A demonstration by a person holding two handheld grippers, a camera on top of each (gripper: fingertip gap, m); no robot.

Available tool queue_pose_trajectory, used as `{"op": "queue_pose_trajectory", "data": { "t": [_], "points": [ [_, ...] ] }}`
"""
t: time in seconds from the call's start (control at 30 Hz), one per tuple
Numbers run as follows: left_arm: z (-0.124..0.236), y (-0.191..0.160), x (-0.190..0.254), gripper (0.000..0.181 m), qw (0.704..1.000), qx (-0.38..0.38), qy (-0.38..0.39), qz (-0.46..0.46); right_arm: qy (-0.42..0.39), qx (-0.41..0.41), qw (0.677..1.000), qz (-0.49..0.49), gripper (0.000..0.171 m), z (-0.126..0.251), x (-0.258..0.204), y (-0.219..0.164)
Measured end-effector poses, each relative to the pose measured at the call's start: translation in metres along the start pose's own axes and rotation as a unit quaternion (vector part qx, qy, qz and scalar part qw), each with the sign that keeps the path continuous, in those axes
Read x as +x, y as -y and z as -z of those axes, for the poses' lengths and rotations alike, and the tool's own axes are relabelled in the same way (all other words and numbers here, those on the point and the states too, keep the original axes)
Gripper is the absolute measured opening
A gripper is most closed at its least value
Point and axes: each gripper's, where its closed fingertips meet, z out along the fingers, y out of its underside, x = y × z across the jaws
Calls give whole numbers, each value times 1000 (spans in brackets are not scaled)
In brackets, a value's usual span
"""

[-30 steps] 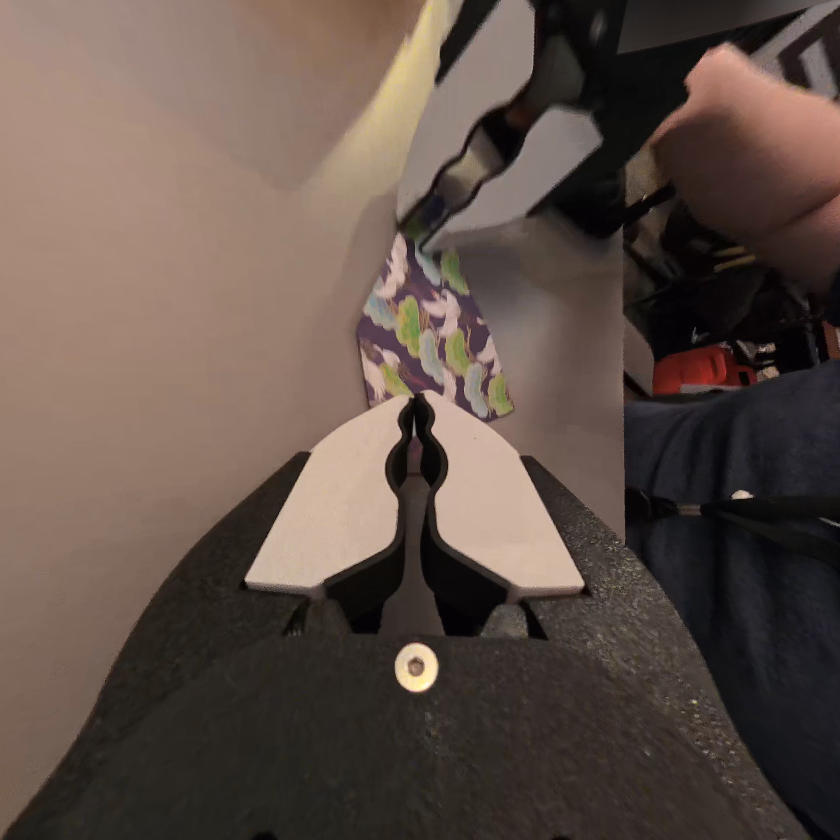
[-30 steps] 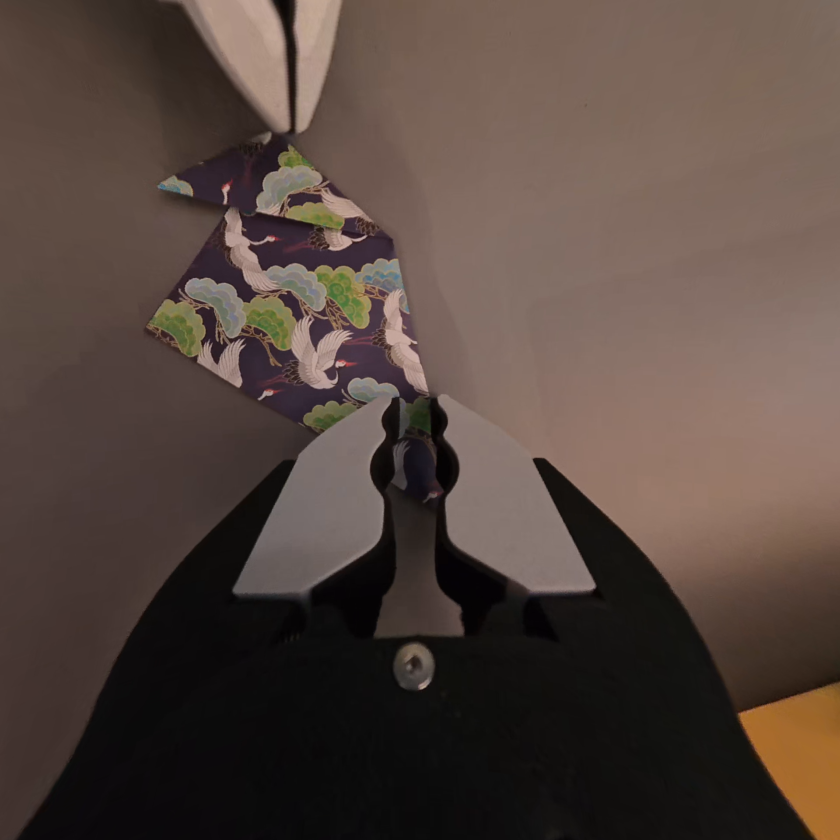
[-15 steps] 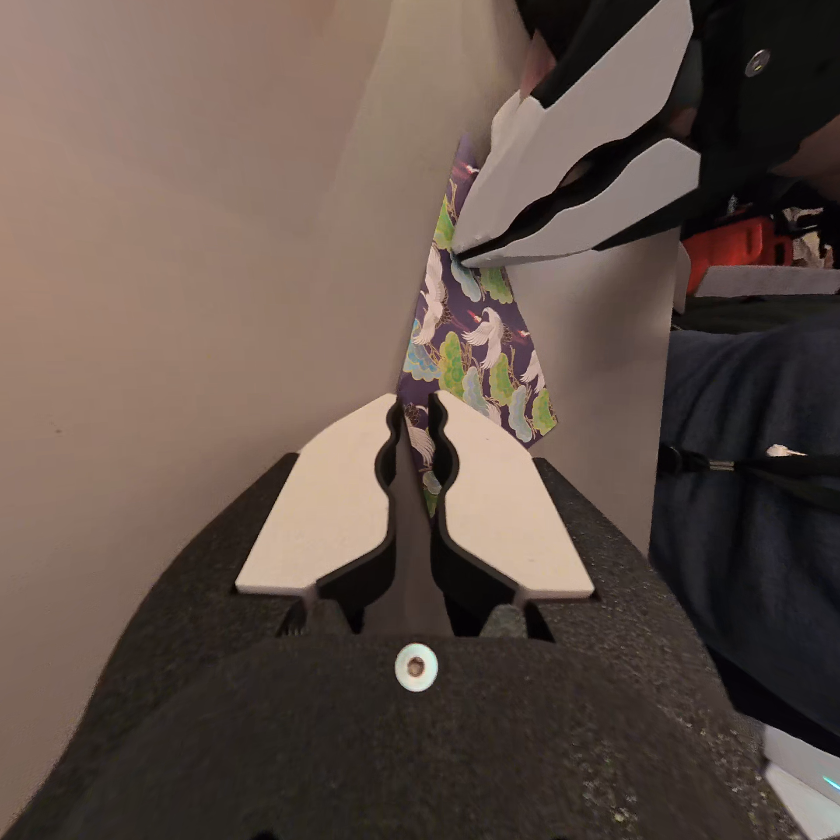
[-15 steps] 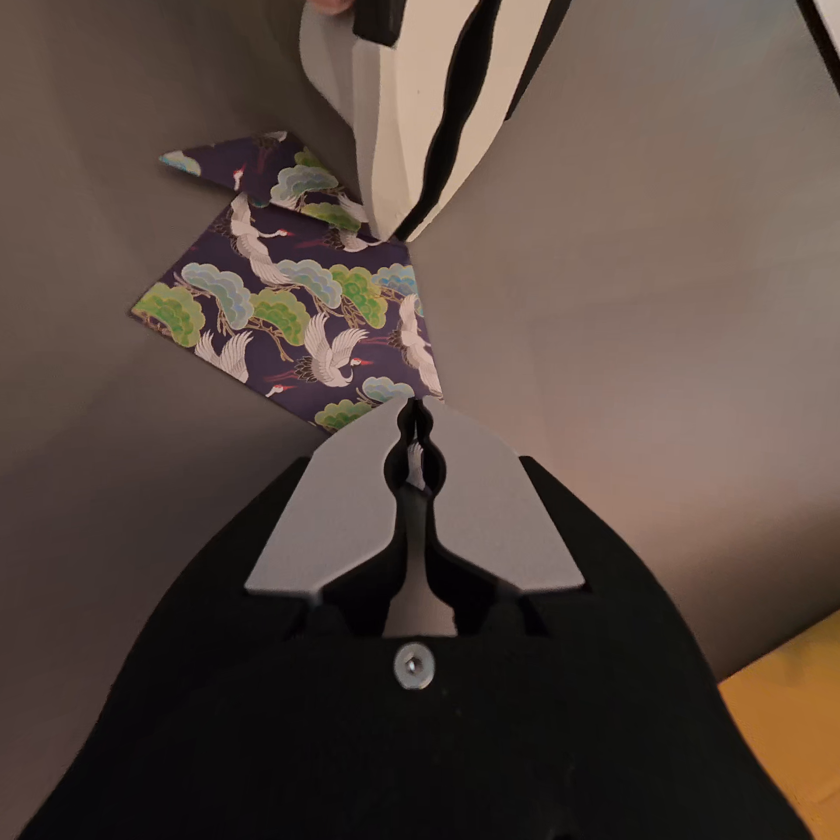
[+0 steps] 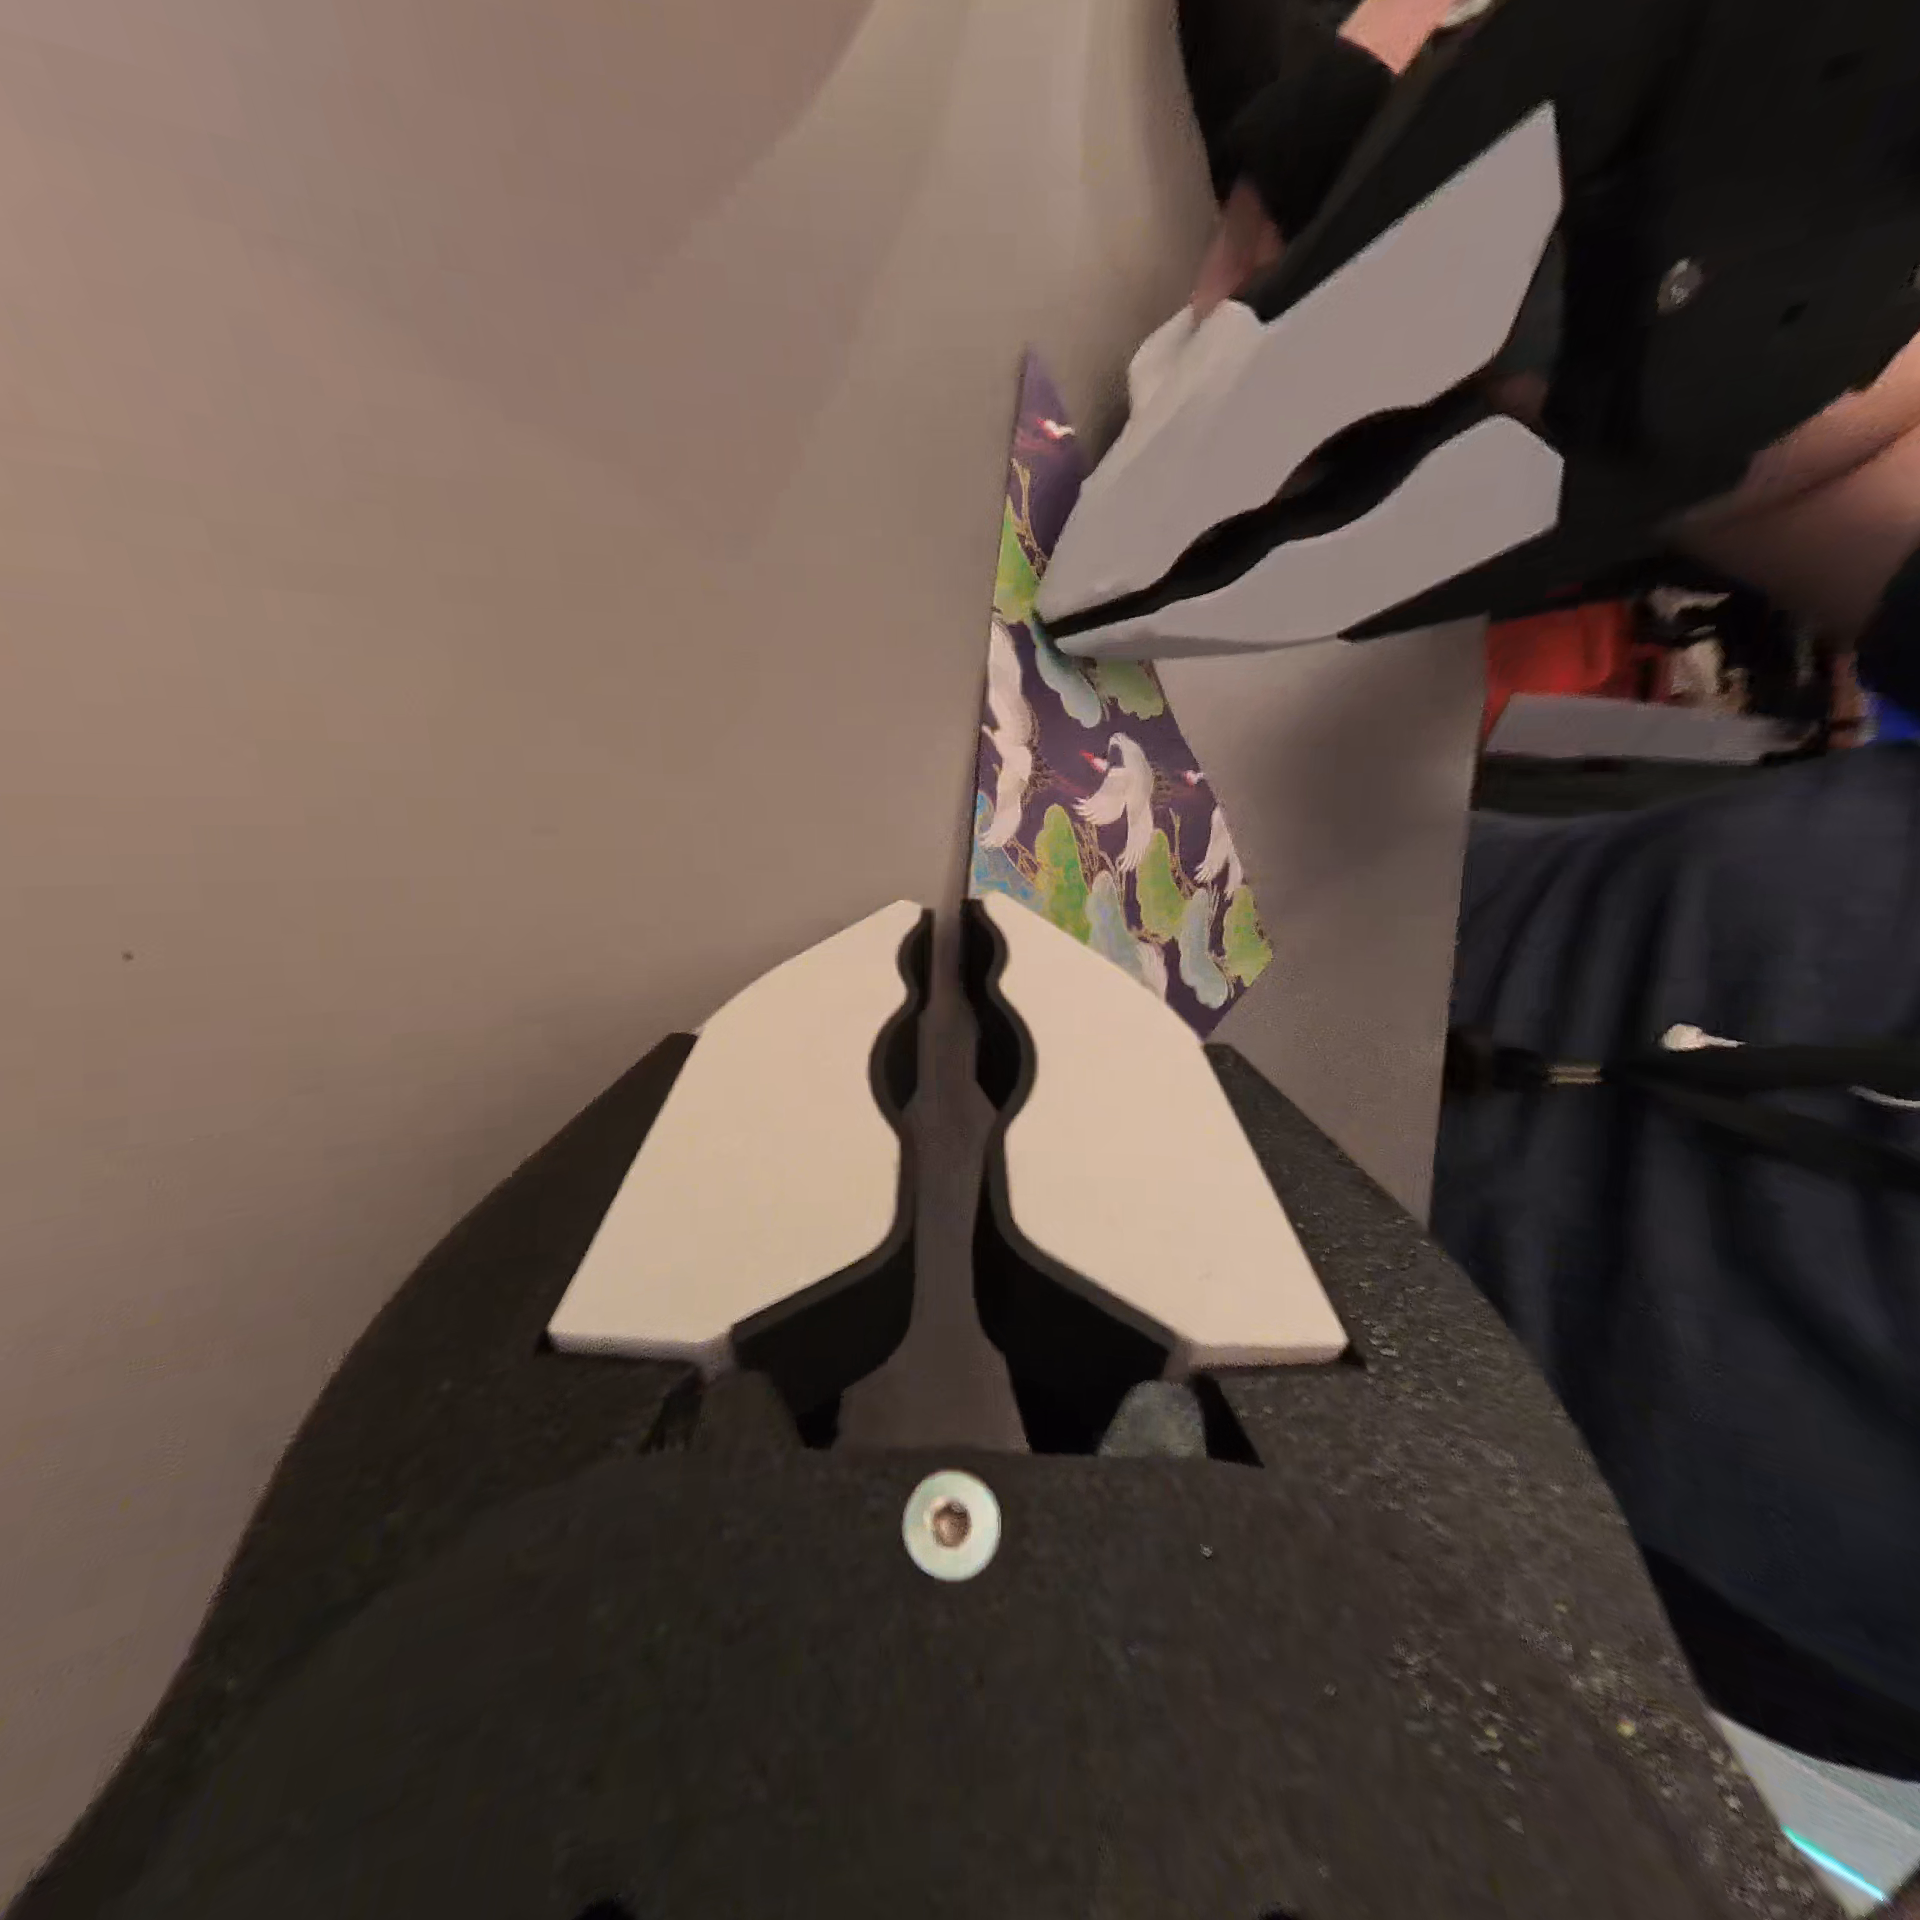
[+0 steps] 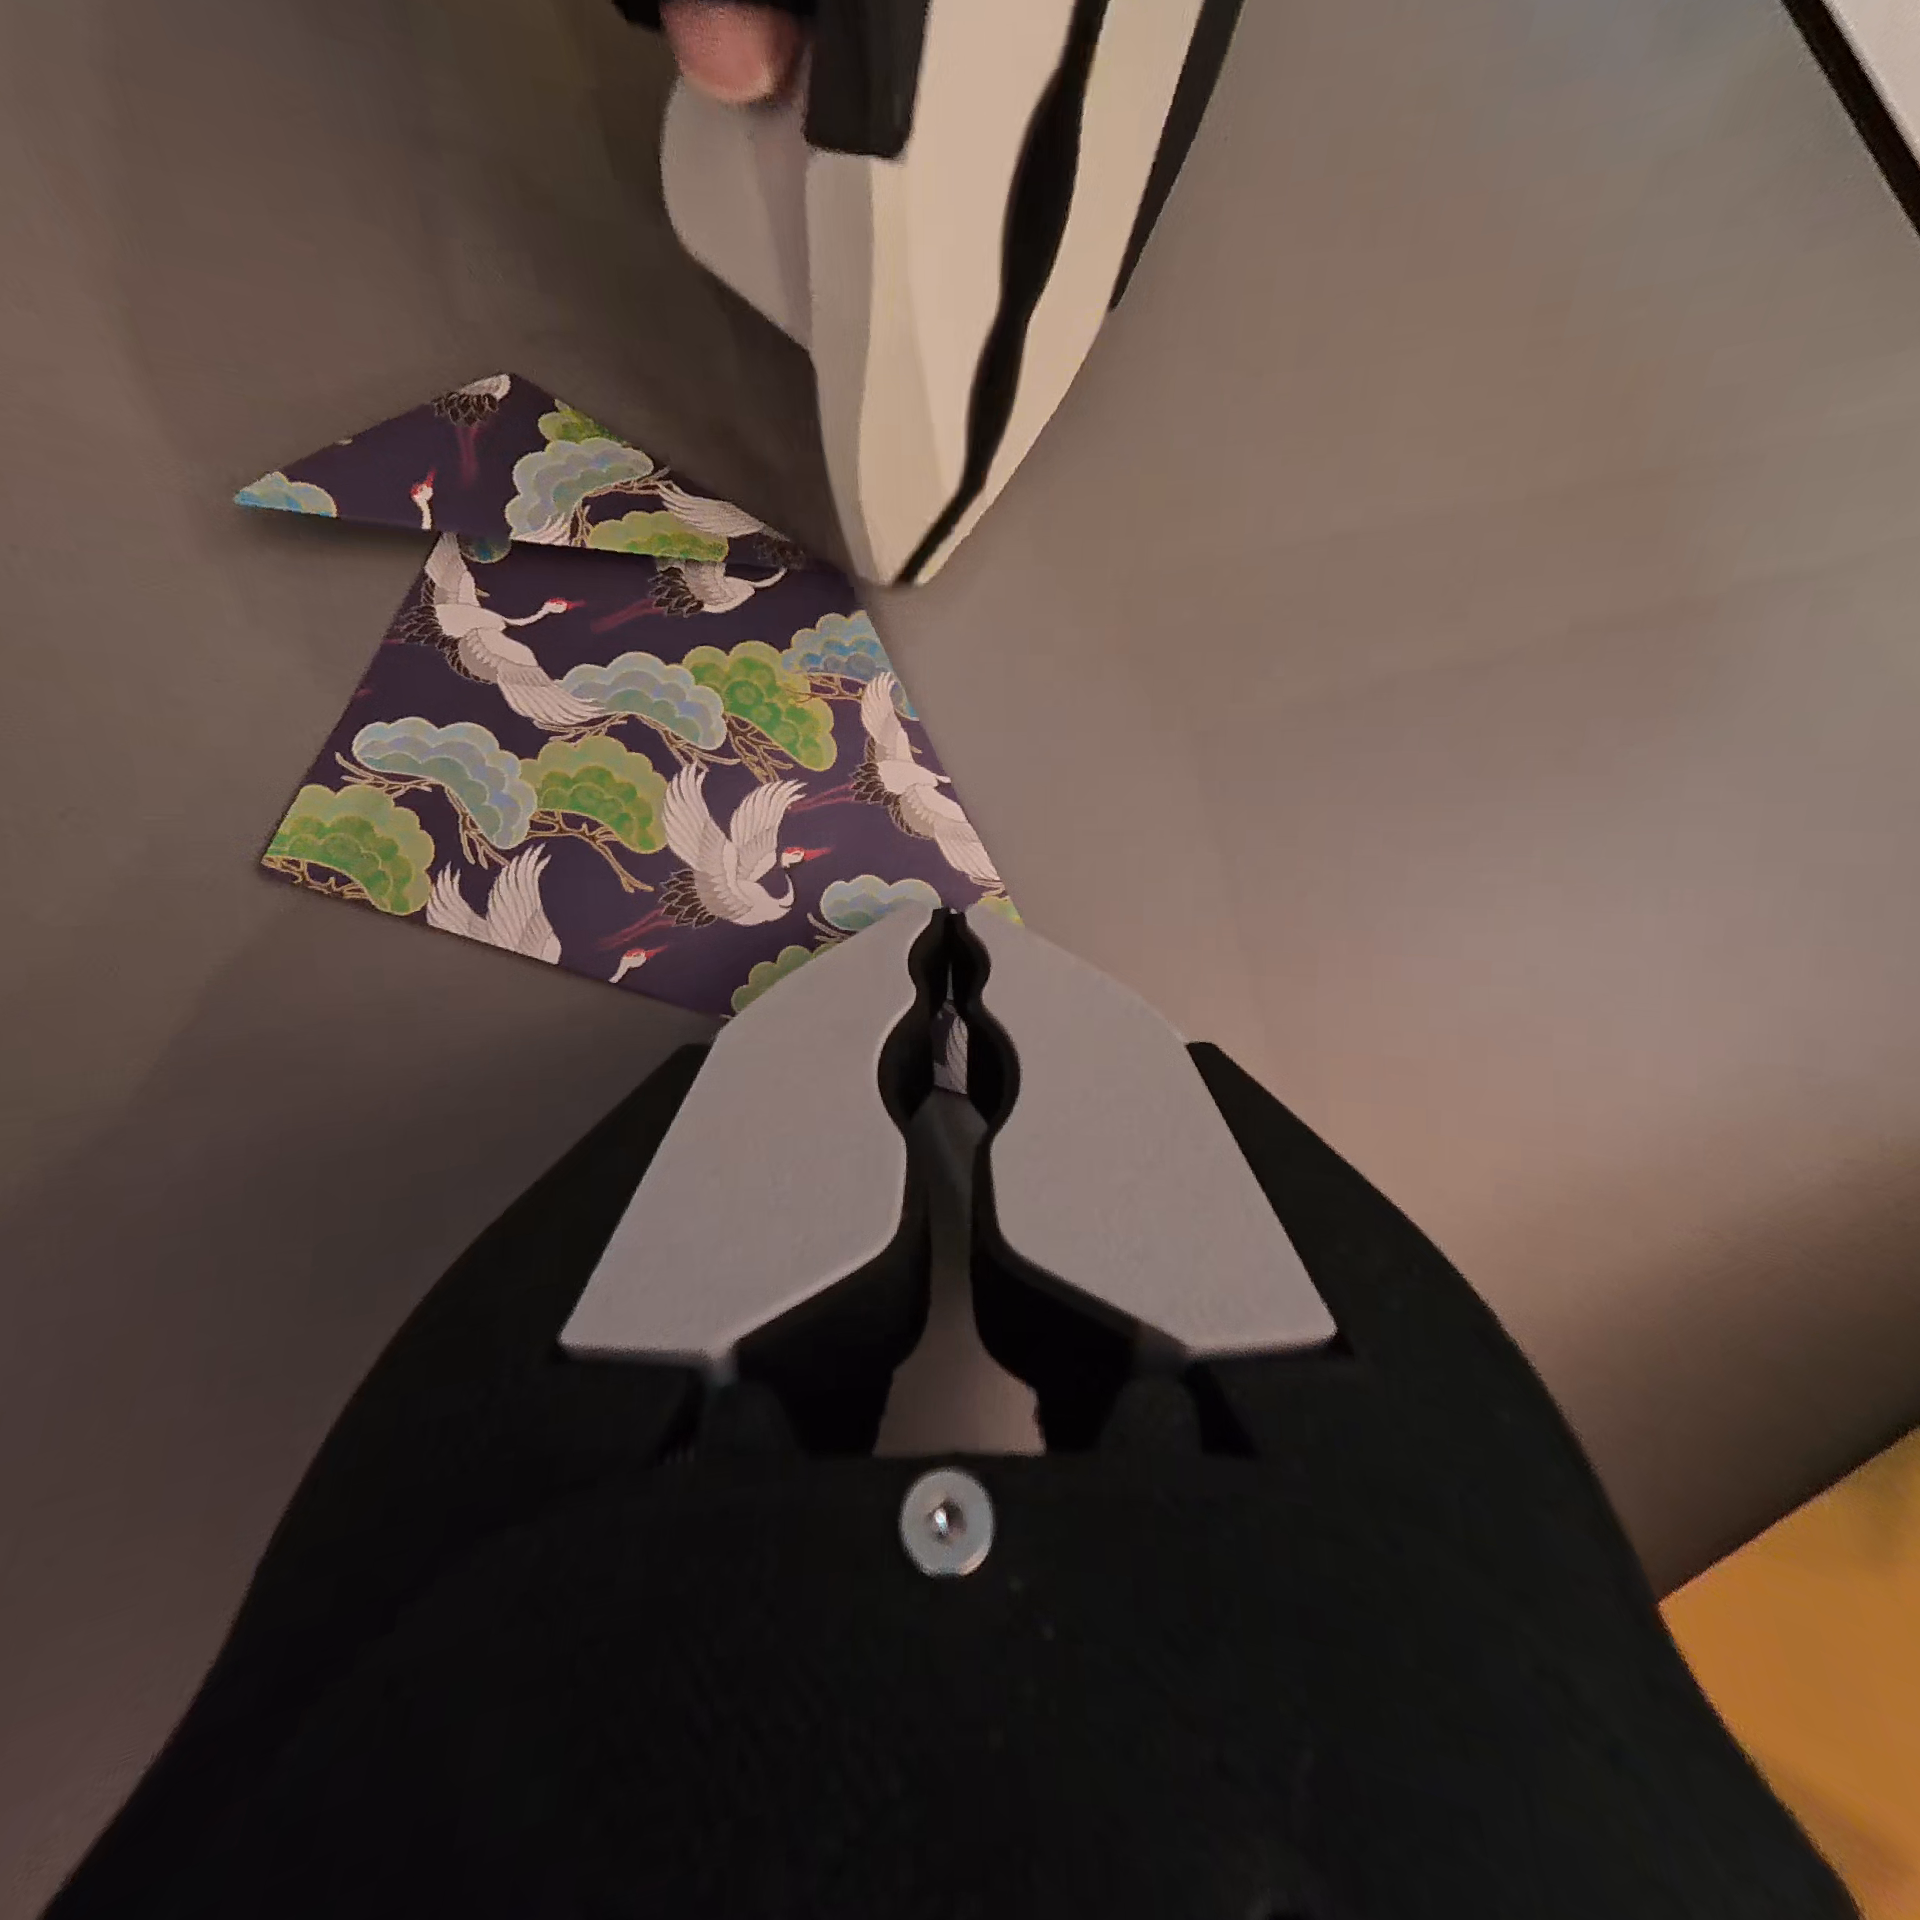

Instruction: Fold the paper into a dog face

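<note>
The paper (image 6: pixel 623 748) is dark purple with white cranes and green and blue trees. It lies on the grey table (image 6: pixel 1455 831), with a triangular flap folded at its far edge. In the left wrist view it (image 5: pixel 1122 810) shows just right of my fingers. My right gripper (image 6: pixel 948 916) is shut on the paper's near corner; it also shows at the top right of the left wrist view (image 5: pixel 1044 623). My left gripper (image 5: pixel 948 914) is shut and empty. In the right wrist view its tips (image 6: pixel 894 577) stand on the table at the paper's right corner, by the flap.
The table's edge (image 5: pixel 1455 935) runs down the right of the left wrist view. Beyond it is a person's leg in dark blue cloth (image 5: pixel 1683 1299) and an orange-red object (image 5: pixel 1548 665). A yellow surface (image 6: pixel 1818 1683) shows at the bottom right of the right wrist view. Spacing between my two grippers at the tips: around 6 cm.
My right gripper has closed on the paper's near corner. My left gripper has moved off the flap to the paper's right corner and has come closer to the right gripper.
</note>
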Motion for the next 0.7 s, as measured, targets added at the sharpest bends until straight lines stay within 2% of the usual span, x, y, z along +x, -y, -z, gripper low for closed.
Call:
{"op": "queue_pose_trajectory", "data": {
  "t": [0.1,0.3,0.4,0.6,0.7],
  "points": [
    [2,-6,8,21,1000,-25,3,-16,0,0,1000,0,1,0,0,0],
    [-3,-8,7,13,995,-60,57,-47,2,1,1000,-3,1,0,0,0],
    [-6,-13,7,0,992,-86,75,-57,2,1,1000,-5,1,0,1,0],
    [-8,-15,10,0,988,-102,90,-74,-5,3,1000,1,1,1,1,1],
    [-8,-15,10,0,986,-102,103,-85,-15,36,999,8,7,7,-5,10]
  ]
}}
